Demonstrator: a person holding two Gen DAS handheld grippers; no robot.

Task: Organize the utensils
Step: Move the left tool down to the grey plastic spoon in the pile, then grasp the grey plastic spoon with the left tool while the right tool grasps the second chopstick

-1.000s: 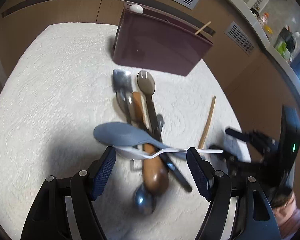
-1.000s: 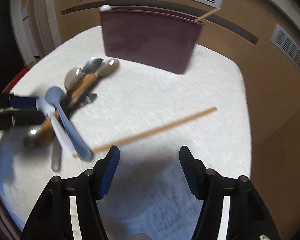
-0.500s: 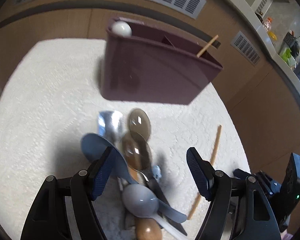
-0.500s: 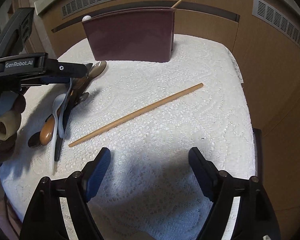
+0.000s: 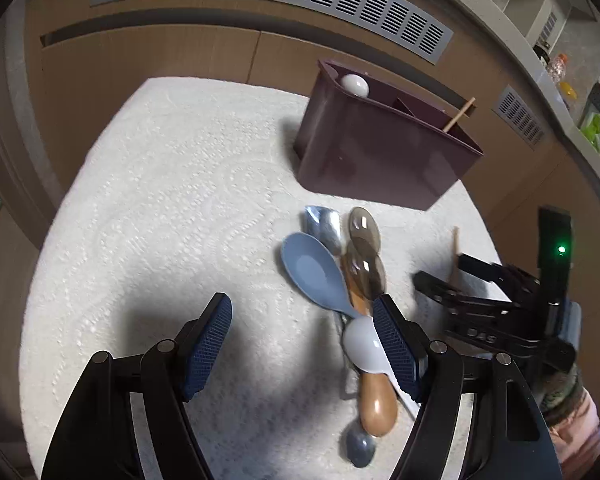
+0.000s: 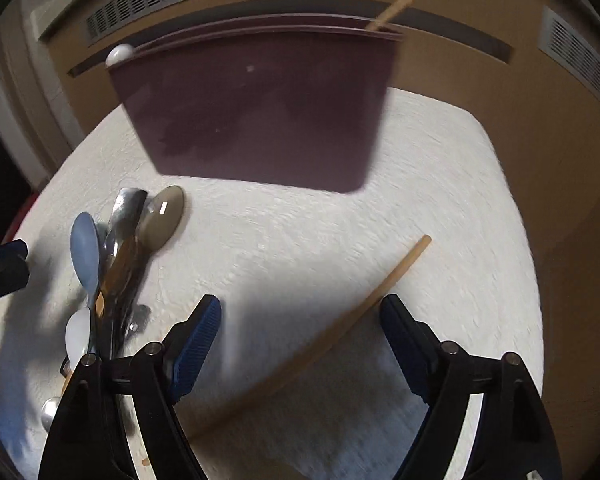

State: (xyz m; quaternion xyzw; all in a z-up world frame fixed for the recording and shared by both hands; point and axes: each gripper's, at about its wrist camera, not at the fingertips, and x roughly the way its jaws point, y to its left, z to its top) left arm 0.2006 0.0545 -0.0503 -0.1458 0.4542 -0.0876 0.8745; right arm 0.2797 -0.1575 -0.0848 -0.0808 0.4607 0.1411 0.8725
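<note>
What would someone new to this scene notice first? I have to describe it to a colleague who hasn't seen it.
Probably the dark maroon utensil holder standing at the far side of the white lace cloth, with a white knob and a stick poking from its top. Next, the jumbled pile of spoons in front of it, led by a blue spoon. In the right wrist view a lone wooden chopstick lies slantwise between the open right tongs.

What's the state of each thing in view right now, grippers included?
left gripper: open, nothing between the pads.
right gripper: open, jaws just widened, straddling the chopstick without pressing it.
chopstick: flat on the cloth.
organizer bin: upright, with a white spoon and a second chopstick inside.
utensil pile: loose heap, still unsorted.
blue spoon: bowl up, in the pile.
</note>
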